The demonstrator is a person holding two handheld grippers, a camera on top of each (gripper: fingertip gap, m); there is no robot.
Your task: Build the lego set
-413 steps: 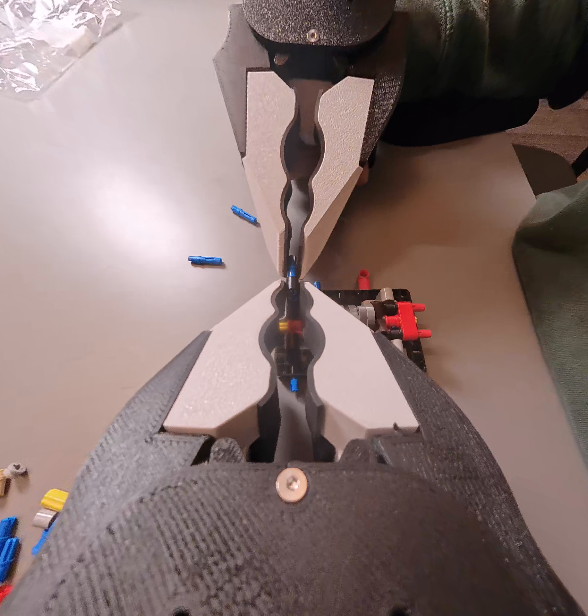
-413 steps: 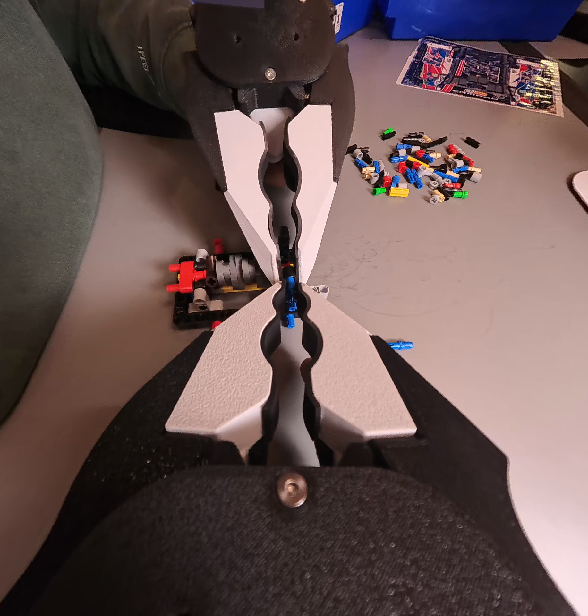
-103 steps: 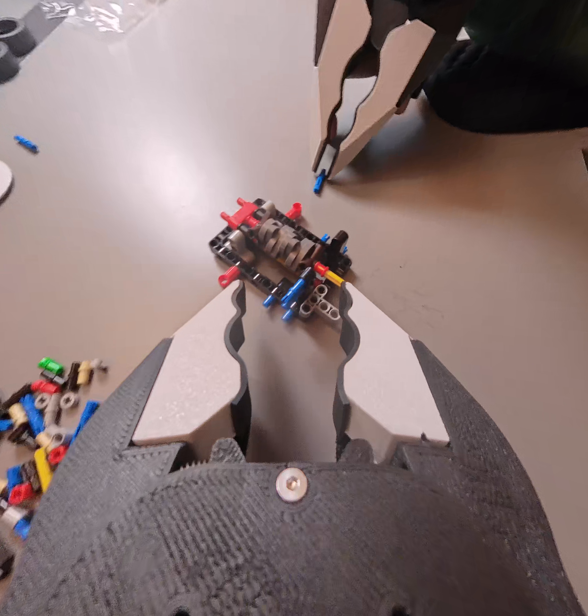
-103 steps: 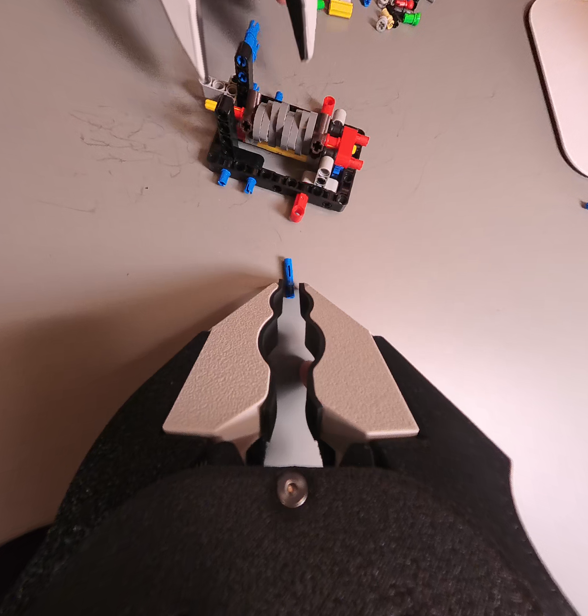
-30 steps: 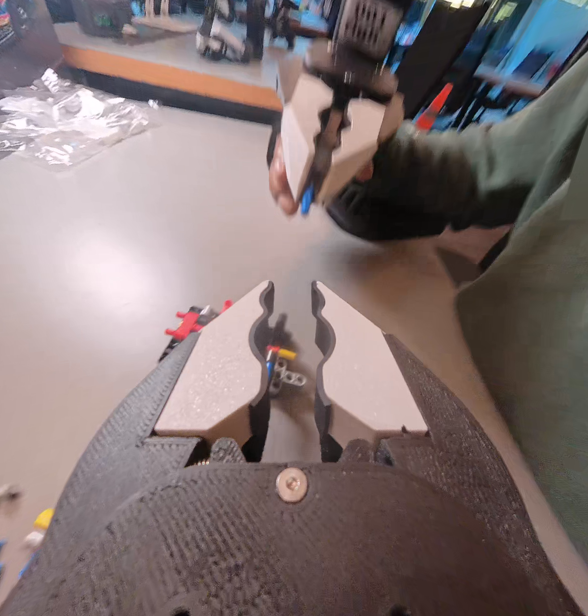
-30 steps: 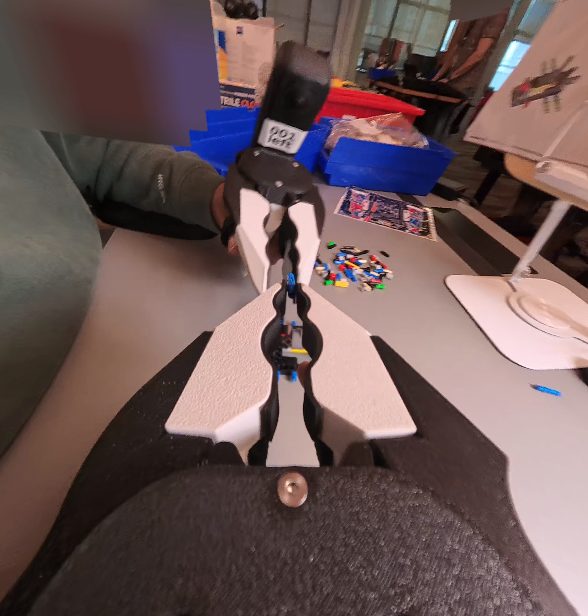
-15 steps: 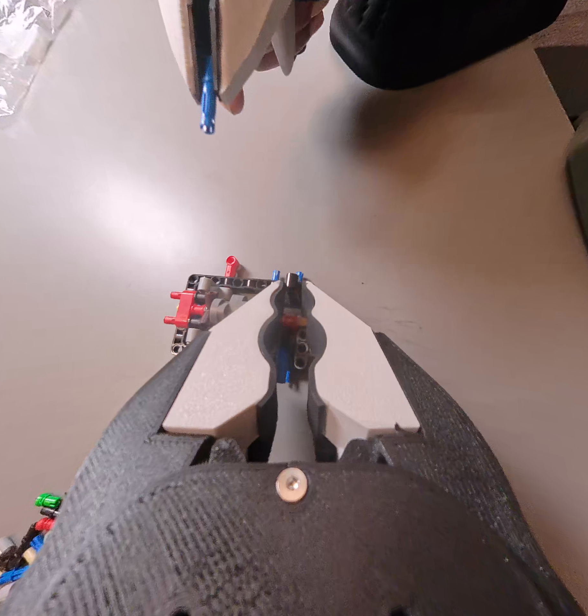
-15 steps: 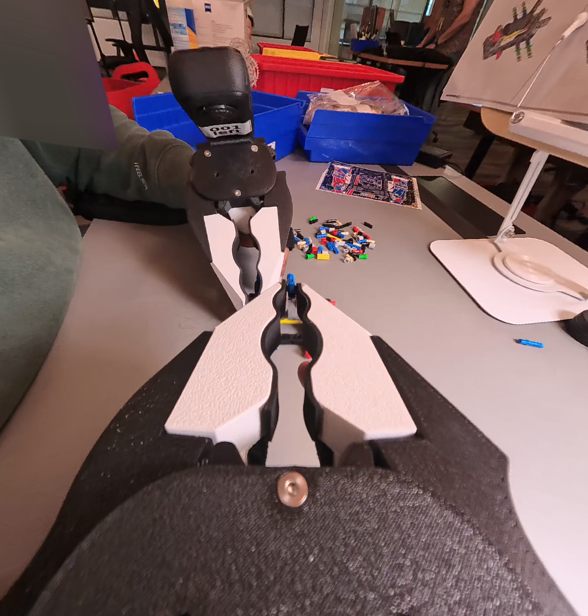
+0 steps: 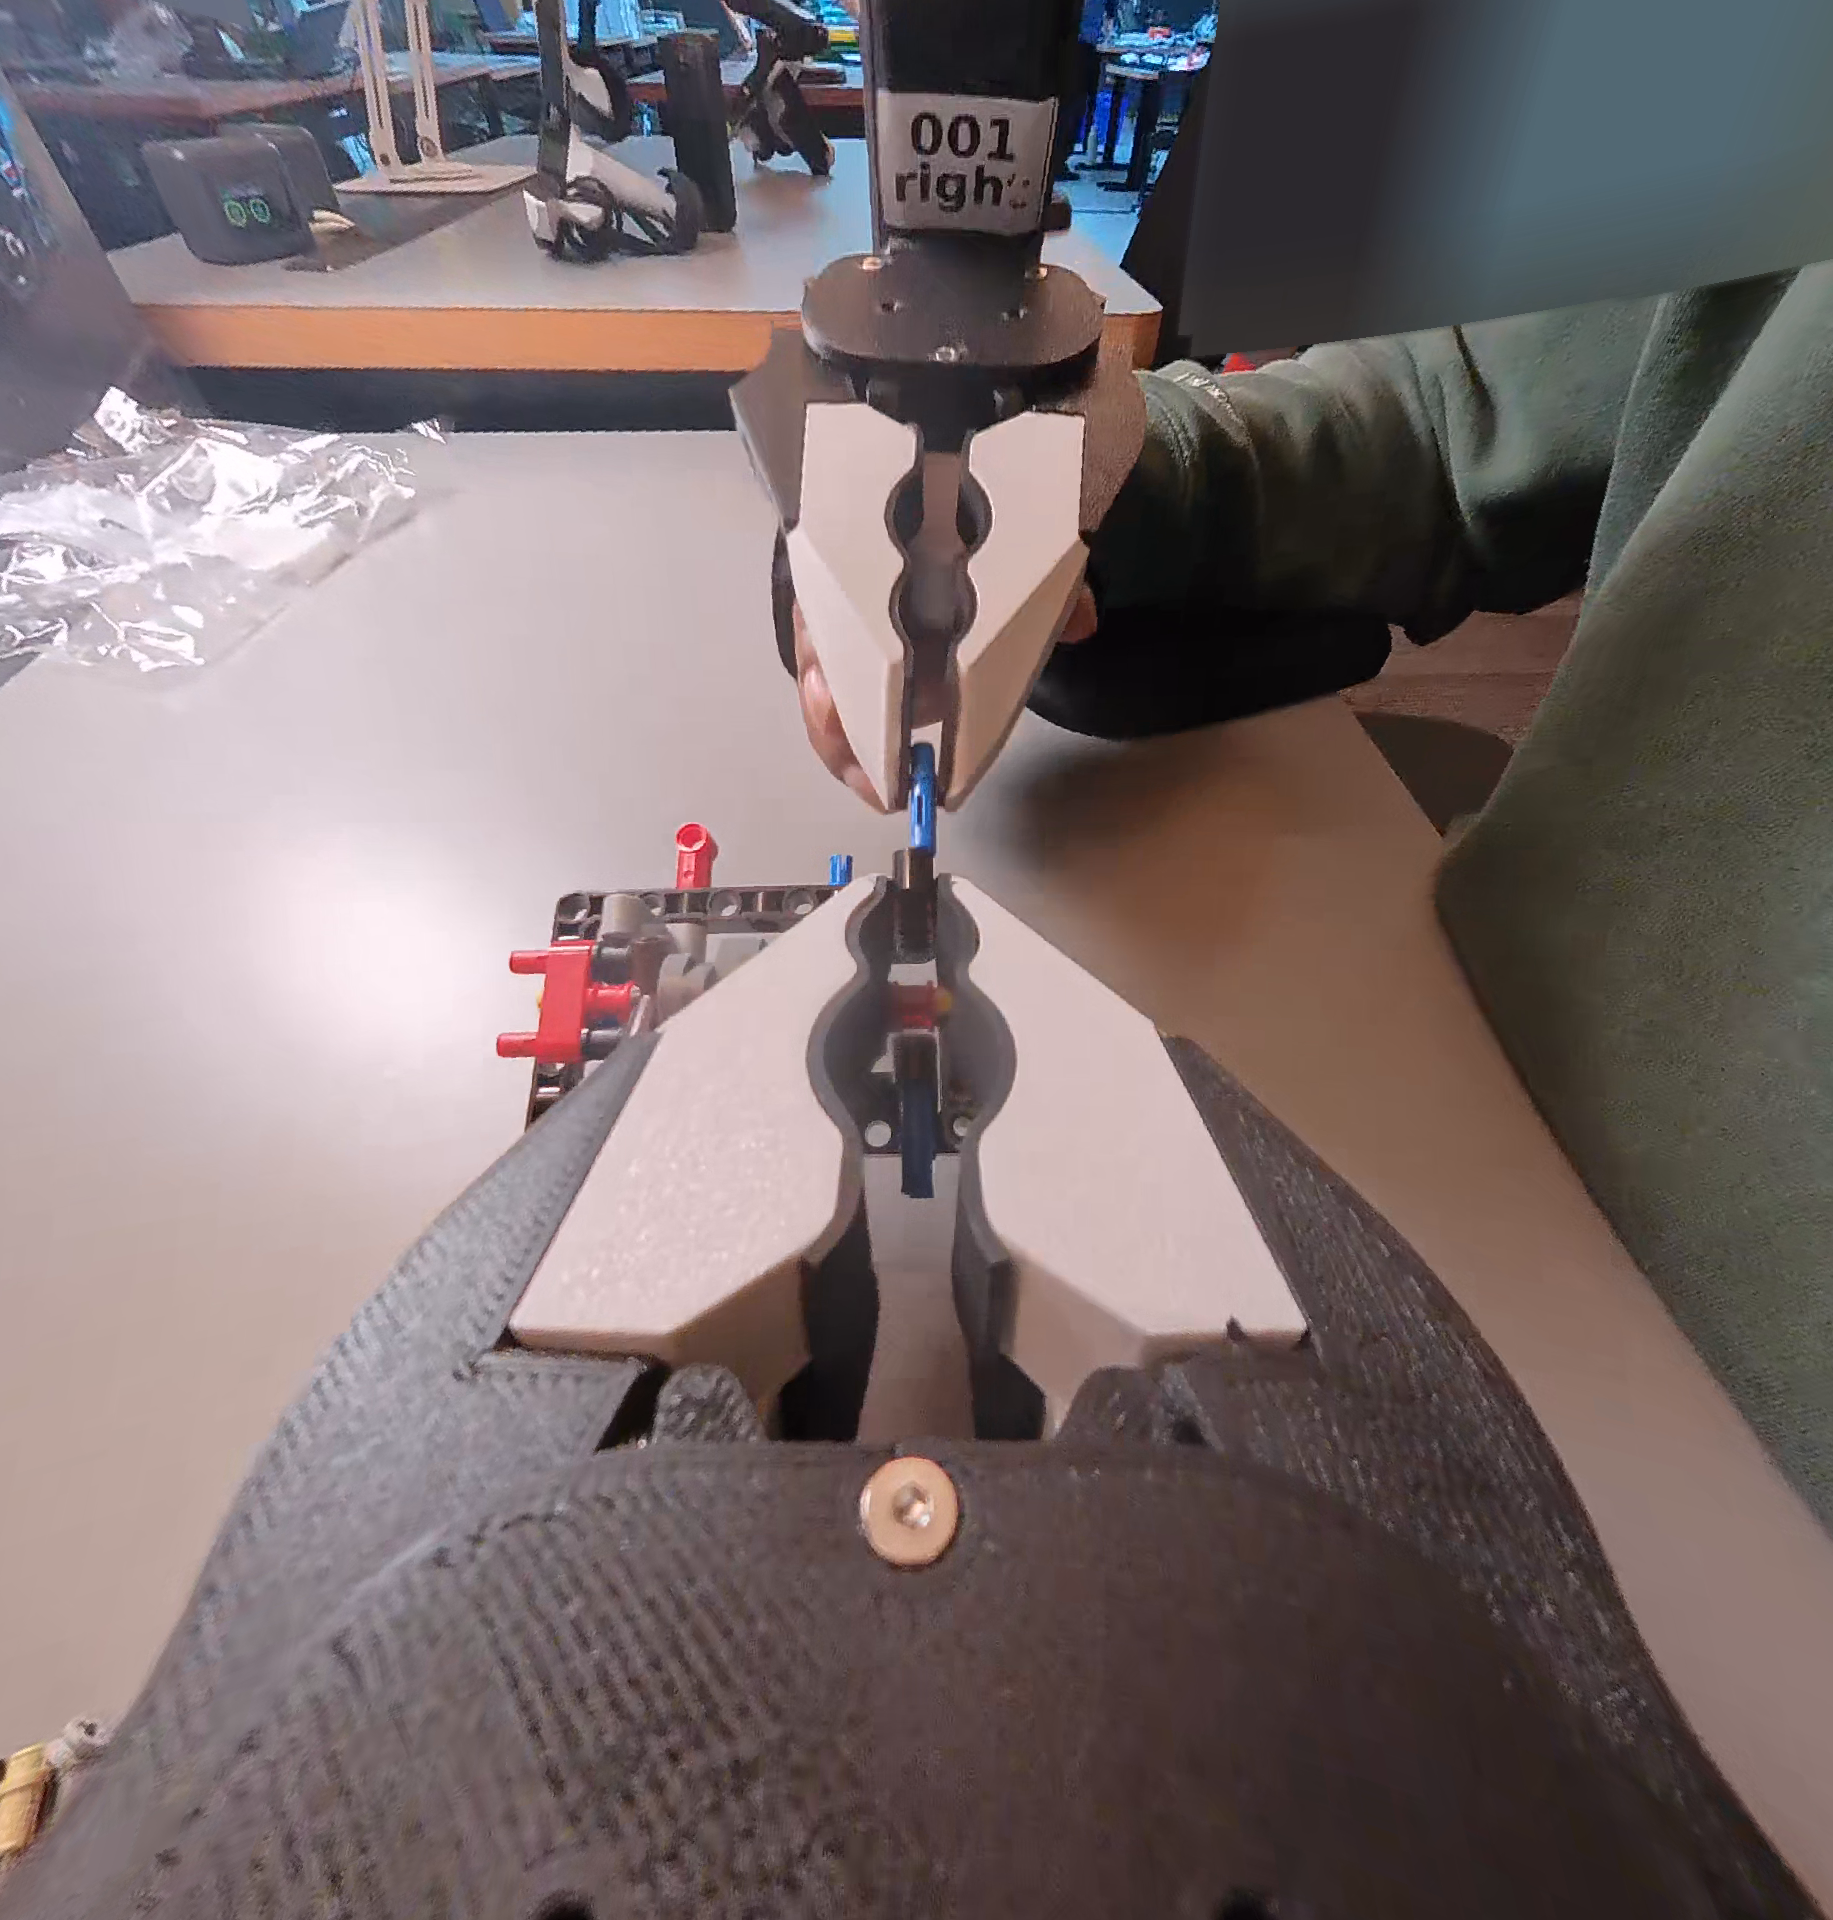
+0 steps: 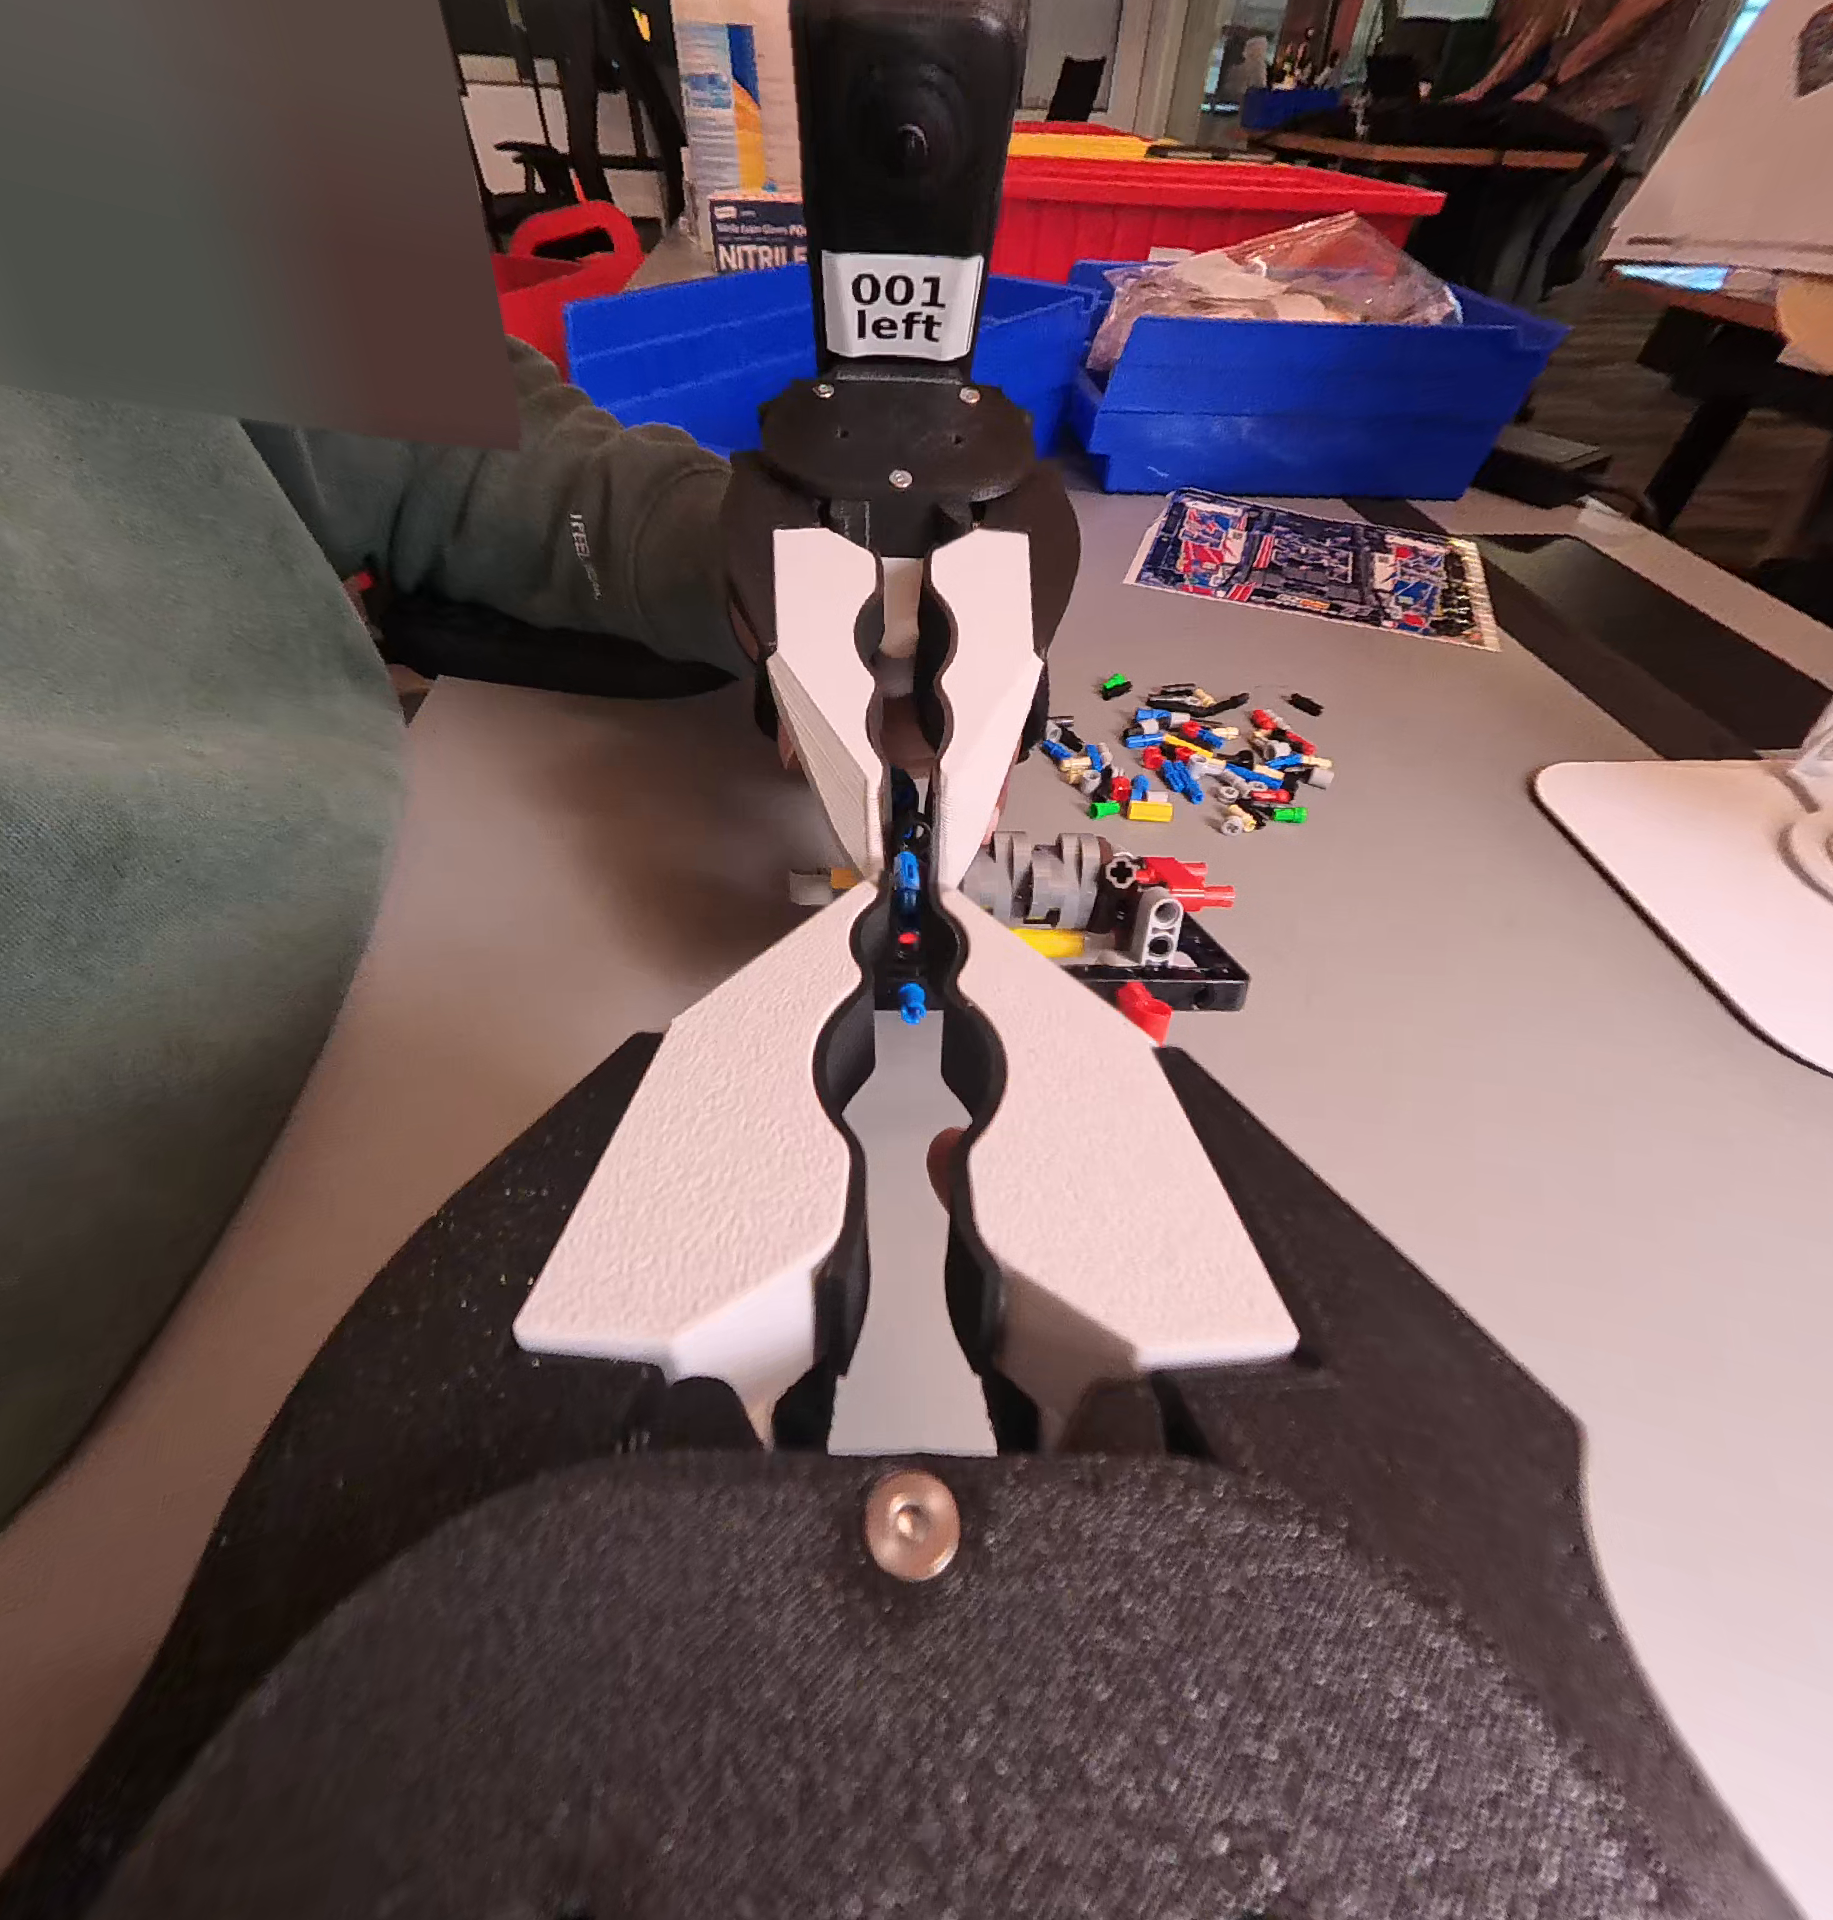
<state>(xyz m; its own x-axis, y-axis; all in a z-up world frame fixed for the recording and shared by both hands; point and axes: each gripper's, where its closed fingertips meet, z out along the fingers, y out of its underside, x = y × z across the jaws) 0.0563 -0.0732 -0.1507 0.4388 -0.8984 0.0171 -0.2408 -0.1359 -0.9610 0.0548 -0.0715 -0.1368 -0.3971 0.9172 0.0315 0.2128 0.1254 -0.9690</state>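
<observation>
The Lego assembly (image 9: pixel 621 971), a black frame with grey gears and red parts, sits on the grey table; it also shows in the right wrist view (image 10: pixel 1057 883). My left gripper (image 9: pixel 910 883) is shut on the assembly's upright black beam (image 9: pixel 910 914). My right gripper (image 10: pixel 910 894) is shut on a blue pin (image 10: pixel 907 871). In the left wrist view the right gripper (image 9: pixel 920 802) comes from the far side, and the blue pin (image 9: pixel 922 826) points at the top of the black beam, touching or nearly touching it. The two grippers stand tip to tip.
A pile of loose small pieces (image 10: pixel 1192 758) lies beyond the assembly, with a sticker sheet (image 10: pixel 1307 571) and blue bins (image 10: pixel 1286 395) behind. A white stand base (image 10: pixel 1722 894) is at the right. A clear plastic bag (image 9: pixel 164 540) lies at far left. A green sleeve (image 9: pixel 1411 468) borders the table. Only a small space, under 4 cm, lies between the two pairs of fingers.
My left gripper has shut on the assembly's black beam. My right gripper, still holding the blue pin, has come down until the pin meets the beam's top.
</observation>
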